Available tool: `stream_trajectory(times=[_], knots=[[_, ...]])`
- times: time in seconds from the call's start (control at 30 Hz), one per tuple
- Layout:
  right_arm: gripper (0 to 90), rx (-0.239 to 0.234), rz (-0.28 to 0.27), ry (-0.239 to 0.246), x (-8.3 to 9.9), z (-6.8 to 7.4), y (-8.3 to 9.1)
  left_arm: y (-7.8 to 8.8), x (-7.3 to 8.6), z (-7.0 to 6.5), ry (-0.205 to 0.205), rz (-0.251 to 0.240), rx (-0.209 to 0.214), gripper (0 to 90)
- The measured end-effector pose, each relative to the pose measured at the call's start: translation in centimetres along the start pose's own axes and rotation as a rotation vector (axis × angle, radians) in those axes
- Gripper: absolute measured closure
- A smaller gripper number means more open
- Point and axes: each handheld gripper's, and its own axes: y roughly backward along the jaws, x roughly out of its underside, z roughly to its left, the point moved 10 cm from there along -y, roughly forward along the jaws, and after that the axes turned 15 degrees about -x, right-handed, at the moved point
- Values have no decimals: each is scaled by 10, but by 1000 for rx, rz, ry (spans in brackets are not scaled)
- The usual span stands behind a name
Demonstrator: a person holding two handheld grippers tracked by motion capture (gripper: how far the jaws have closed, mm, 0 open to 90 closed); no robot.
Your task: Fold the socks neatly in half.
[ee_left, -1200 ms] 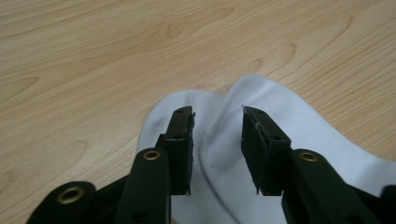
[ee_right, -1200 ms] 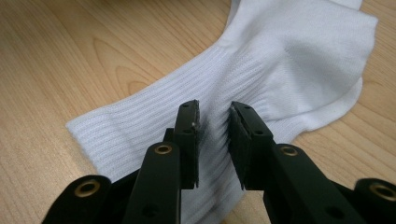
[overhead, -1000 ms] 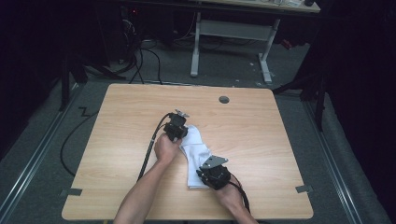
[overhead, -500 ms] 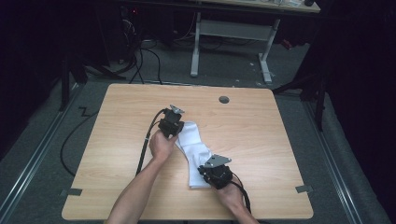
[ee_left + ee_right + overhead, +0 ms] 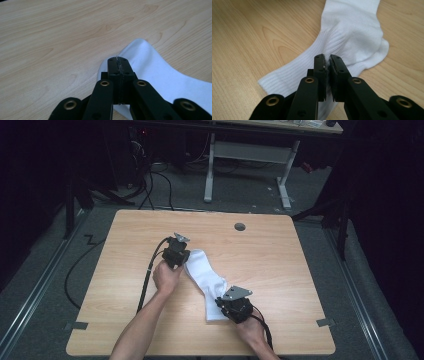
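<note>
A white sock (image 5: 205,275) lies stretched diagonally across the middle of the wooden table (image 5: 280,255). My left gripper (image 5: 181,257) is at its far, upper-left toe end. In the left gripper view the jaws (image 5: 117,60) are pressed together with a thin edge of the sock (image 5: 162,72) pinched between them. My right gripper (image 5: 221,303) is at the near, ribbed cuff end. In the right gripper view its jaws (image 5: 327,58) are shut on a fold of the ribbed sock (image 5: 352,32). Both forearms come in from the bottom edge.
A round cable hole (image 5: 240,226) sits near the table's far edge. A black cable (image 5: 147,280) trails from the left gripper down the table's left half. Beyond the table stand a desk's white legs (image 5: 210,165) and loose floor cables (image 5: 150,180).
The left gripper has moved left and slightly away with the toe end, and the sock now lies longer and straighter. The right gripper has stayed at the cuff.
</note>
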Motion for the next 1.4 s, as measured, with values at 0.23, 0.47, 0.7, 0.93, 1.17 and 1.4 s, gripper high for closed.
stream_trajectory(times=[0.23, 0.47, 0.7, 0.93, 1.17, 1.4], knots=[[809, -15, 19, -18, 5, -2, -6, -13, 16, 4, 5, 51, -16, 896], [670, -20, -2, -50, 6, -5, -5, -14, 17, -1, 12, 20, -2, 722], [716, -29, -24, -74, 4, -9, -2, 9, 17, -25, -41, -27, 75, 589], [720, -35, -74, -135, 0, -16, 3, 22, 36, -50, -113, -23, 131, 556], [722, -15, -122, -158, -10, -25, 15, 15, 49, -56, -138, 16, 127, 552], [728, 45, -77, -204, -8, -45, 8, 12, 51, -56, -139, 14, 120, 554]])
